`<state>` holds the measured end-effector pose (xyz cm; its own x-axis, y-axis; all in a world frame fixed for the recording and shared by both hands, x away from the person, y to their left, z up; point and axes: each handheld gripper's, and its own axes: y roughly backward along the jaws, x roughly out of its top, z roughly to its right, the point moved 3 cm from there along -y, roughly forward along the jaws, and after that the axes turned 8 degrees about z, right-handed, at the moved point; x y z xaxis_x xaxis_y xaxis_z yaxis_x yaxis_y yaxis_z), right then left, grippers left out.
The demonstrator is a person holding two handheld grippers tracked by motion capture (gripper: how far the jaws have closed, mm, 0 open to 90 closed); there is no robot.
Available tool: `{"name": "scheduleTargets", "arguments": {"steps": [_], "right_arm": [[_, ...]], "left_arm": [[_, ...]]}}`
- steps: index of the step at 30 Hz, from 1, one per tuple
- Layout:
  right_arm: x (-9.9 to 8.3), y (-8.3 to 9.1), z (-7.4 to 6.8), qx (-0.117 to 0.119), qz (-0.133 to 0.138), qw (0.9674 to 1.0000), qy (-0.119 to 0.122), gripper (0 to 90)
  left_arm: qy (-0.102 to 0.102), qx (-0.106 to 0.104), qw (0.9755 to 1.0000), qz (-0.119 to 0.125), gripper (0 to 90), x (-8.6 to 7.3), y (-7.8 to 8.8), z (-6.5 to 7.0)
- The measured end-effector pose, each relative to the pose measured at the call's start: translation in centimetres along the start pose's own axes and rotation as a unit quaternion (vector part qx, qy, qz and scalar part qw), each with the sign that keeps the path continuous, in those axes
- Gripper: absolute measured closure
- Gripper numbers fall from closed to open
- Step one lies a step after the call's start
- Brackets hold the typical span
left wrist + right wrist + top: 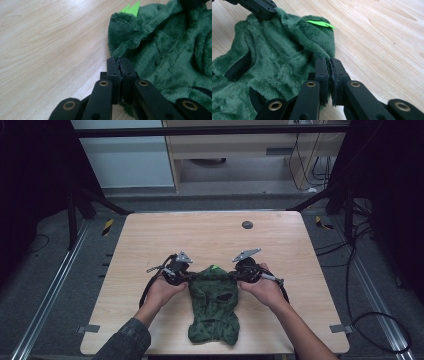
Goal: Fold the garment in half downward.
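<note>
I have the left gripper [184, 276] and right gripper [239, 276] each clamped on a top corner of the green fleece garment [214, 307], probably a pet costume, its long axis trailing toward the bottom of the frame on the wooden table [150, 245].

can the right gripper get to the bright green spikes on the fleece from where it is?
Probably not right now: the right gripper is shut on the edge of the green fleece garment. The green spikes lie close ahead with nothing between, so after letting go it likely could.
</note>
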<state>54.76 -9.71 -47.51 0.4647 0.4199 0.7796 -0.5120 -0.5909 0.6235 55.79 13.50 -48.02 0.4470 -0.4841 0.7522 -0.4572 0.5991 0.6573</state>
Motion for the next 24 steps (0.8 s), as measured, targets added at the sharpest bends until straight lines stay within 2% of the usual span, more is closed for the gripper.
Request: {"name": "scheduleTargets", "arguments": {"steps": [19,22,24], "right_arm": [[1.7,0.3,1.2,-0.003,-0.001,1.0,-0.007,86.0],[2.1,0.4,1.3,0.0,0.004,1.0,-0.007,86.0],[2.2,0.5,1.2,0.0,0.004,1.0,-0.007,86.0]], "left_arm": [[0.002,0.007,0.9999,0.015,88.0,2.0,0.7,-1.1],[-0.008,0.01,0.9999,0.011,87.9,2.1,0.9,-1.1],[-0.007,0.009,0.9999,0.012,88.0,2.1,0.9,-1.2]]}}
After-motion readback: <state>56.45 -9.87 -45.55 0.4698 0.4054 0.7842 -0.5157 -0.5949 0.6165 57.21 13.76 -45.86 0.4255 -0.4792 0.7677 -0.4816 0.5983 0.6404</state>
